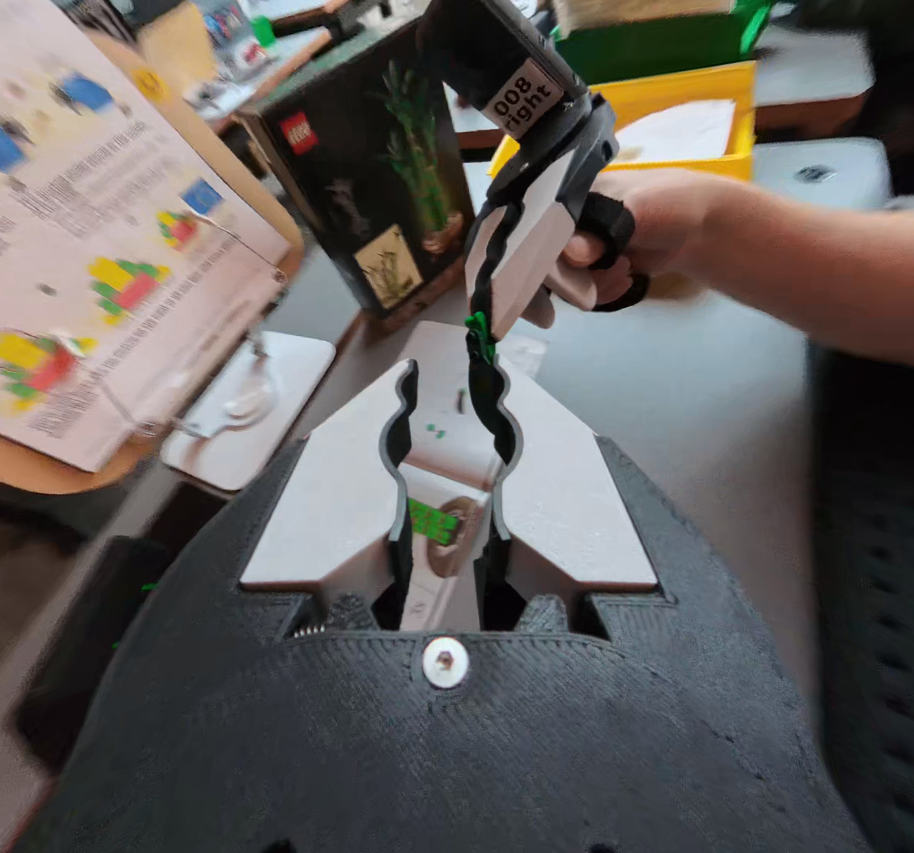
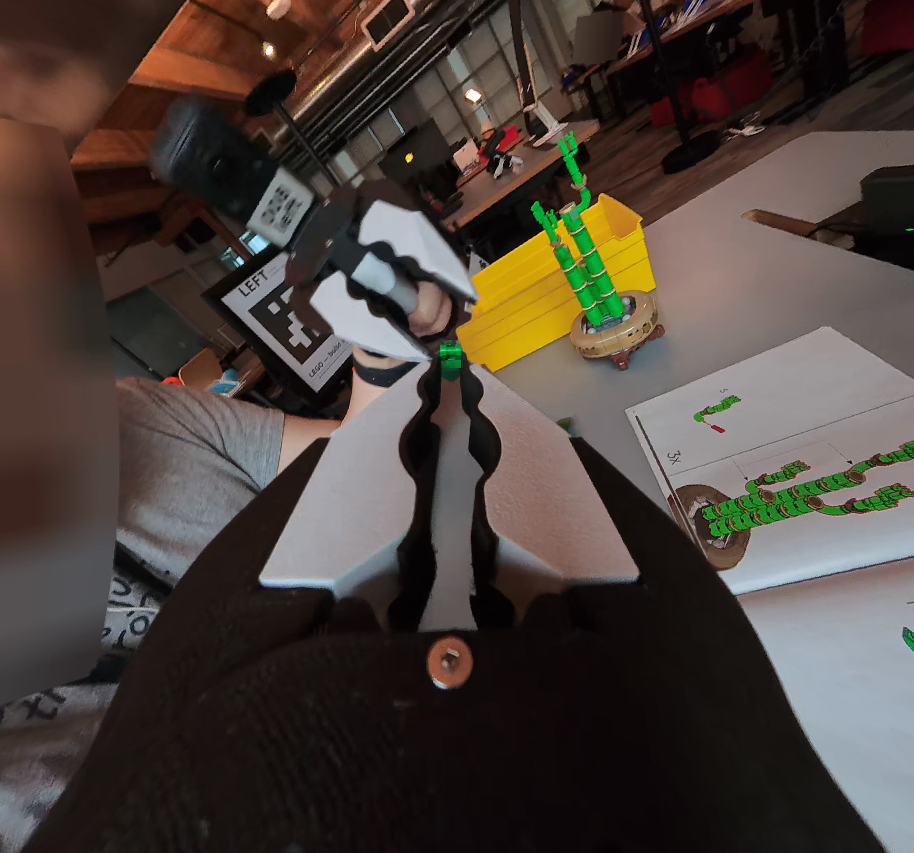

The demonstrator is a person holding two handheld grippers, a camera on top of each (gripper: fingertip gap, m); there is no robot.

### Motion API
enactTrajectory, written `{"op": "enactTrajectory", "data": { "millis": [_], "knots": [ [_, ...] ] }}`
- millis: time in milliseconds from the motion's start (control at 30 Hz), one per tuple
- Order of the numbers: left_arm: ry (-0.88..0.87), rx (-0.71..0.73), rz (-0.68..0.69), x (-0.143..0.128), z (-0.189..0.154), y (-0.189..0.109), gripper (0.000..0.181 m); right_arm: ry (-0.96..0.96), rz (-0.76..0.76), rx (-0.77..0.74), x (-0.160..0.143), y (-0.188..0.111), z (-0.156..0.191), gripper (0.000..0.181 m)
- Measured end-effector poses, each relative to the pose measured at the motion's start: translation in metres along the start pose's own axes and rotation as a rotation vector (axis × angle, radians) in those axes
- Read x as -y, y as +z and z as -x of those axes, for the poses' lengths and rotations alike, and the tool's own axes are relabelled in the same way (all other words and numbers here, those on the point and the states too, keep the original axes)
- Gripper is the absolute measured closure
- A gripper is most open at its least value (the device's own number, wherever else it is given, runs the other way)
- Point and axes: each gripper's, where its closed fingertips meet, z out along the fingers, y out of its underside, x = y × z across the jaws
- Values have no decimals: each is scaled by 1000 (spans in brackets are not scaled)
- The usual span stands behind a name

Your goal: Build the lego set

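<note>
Two fingers of your right gripper [image 2: 449,374] are pinched on a small green lego piece [image 2: 450,356], held right at their tips. In your left wrist view the same piece [image 1: 479,329] shows clamped at the tip of that gripper [image 1: 482,334], which points down toward your left gripper [image 1: 455,374].

Your left gripper's fingers [image 1: 403,413] are spread apart with nothing between them; in the right wrist view one tip of that gripper [image 2: 430,351] sits just beside the green piece, maybe touching, can't tell.

Both grippers hang above the desk [image 2: 742,285], piece in the air between them.

Relative to the green piece, in the right wrist view:
- bamboo lego model [image 2: 588,280] in its tan round base stands on the desk, beyond and to the right
- yellow bin [image 2: 524,324] is just behind the model, touching or nearly so
- open instruction booklet [image 2: 791,433] lies flat on the desk, nearer the camera than the model, to the right

Left wrist view: the lego box [image 1: 366,186] stands upright on the desk beyond the piece, to its left. Tiny green bits [image 1: 436,429] lie on the desk below.
</note>
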Motion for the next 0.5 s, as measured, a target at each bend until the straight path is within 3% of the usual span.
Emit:
{"op": "enactTrajectory", "data": {
  "millis": [67, 133, 233, 500],
  "knots": [
    [178, 134, 9, 6, 0, 1, 162, 8, -30, -3, 4, 0, 0, 176],
    [268, 166, 56, 3, -6, 6, 163, 13, -56, -10, 7, 0, 0, 176],
    [319, 240, 127, -5, 1, 12, 159, 13, -72, -16, 9, 0, 0, 176],
    [415, 306, 126, -5, 6, 16, 173, 42, -93, -23, 9, 3, -3, 176]
  ]
}}
